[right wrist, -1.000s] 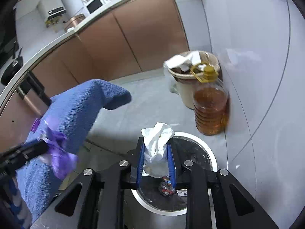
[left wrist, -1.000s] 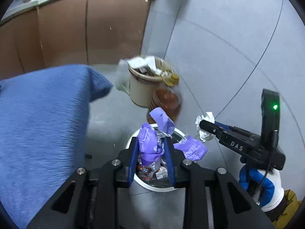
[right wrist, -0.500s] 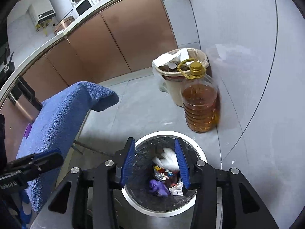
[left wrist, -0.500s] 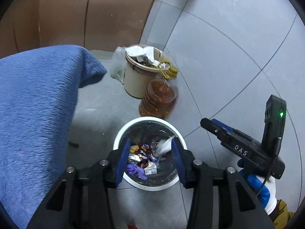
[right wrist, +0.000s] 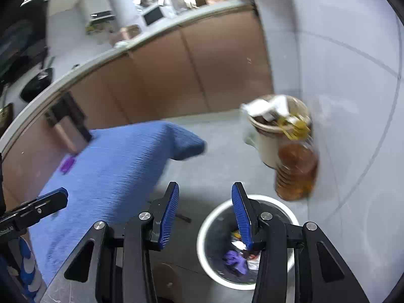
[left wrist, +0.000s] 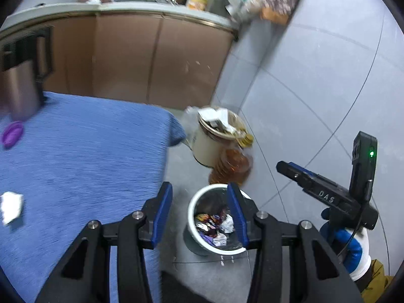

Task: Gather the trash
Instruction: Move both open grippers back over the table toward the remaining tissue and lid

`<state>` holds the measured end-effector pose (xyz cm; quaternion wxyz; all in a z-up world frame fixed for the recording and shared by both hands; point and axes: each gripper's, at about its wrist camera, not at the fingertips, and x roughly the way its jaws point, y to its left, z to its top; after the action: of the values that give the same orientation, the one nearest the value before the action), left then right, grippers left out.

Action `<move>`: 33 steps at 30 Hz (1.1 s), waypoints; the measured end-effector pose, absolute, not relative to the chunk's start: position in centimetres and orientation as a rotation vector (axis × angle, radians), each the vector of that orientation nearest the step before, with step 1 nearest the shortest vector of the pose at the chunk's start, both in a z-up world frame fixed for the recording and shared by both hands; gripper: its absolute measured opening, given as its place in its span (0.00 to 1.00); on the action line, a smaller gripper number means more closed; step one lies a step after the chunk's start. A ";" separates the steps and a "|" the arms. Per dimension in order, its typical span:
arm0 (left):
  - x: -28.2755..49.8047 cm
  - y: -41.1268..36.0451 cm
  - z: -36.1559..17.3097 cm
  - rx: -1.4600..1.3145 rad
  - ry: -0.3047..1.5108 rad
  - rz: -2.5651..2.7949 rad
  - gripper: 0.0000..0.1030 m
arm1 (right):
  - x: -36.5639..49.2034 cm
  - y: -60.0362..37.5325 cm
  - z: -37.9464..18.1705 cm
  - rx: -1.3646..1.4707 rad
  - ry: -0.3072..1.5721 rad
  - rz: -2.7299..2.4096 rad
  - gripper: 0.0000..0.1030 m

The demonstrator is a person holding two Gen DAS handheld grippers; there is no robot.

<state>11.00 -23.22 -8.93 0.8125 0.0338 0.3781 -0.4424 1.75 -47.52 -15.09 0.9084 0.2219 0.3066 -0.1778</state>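
A crumpled white paper scrap (left wrist: 11, 207) and a flat purple wrapper (left wrist: 12, 134) are seen on the blue cloth-covered table (left wrist: 88, 156), left of the left gripper (left wrist: 199, 214). Its jaws are parted and empty. The white-rimmed round bin (right wrist: 209, 227) of wrappers is seen below the right gripper (right wrist: 205, 217), likewise parted and empty, angled downward.

Left of your grippers lies a coarse, matt blue cloth (left wrist: 83, 156); below them, crumpled paper and glossy wrappers (left wrist: 214, 227) fill the smooth white bin (left wrist: 192, 207).
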 end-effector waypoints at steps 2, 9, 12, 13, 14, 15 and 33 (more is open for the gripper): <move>10.7 -20.6 -7.9 0.052 0.777 -0.913 0.42 | 2.1 -45.9 -13.4 0.431 0.611 -0.327 0.42; 9.8 -11.1 -5.5 -0.012 0.698 -0.786 0.47 | 3.1 -39.0 -7.2 0.312 0.534 -0.146 0.42; 9.3 -6.2 -4.6 -0.035 0.661 -0.713 0.51 | 3.7 -35.8 -5.2 0.259 0.514 -0.062 0.42; 9.3 -4.9 -4.4 -0.046 0.654 -0.692 0.51 | 4.0 -35.0 -4.8 0.246 0.511 -0.037 0.43; 9.4 -3.6 -4.3 -0.056 0.650 -0.676 0.51 | 4.4 -33.6 -4.2 0.225 0.509 0.000 0.44; 9.5 -2.4 -4.2 -0.068 0.645 -0.655 0.51 | 4.7 -32.8 -3.9 0.212 0.509 0.021 0.44; 18.5 8.6 -11.0 -0.258 0.776 -0.390 0.51 | 18.4 -18.8 -9.6 0.066 0.724 0.378 0.49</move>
<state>18.53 8.59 -11.03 0.8992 -0.1248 0.3747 -0.1882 18.36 -18.77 -9.62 0.9173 0.0320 0.3519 0.1837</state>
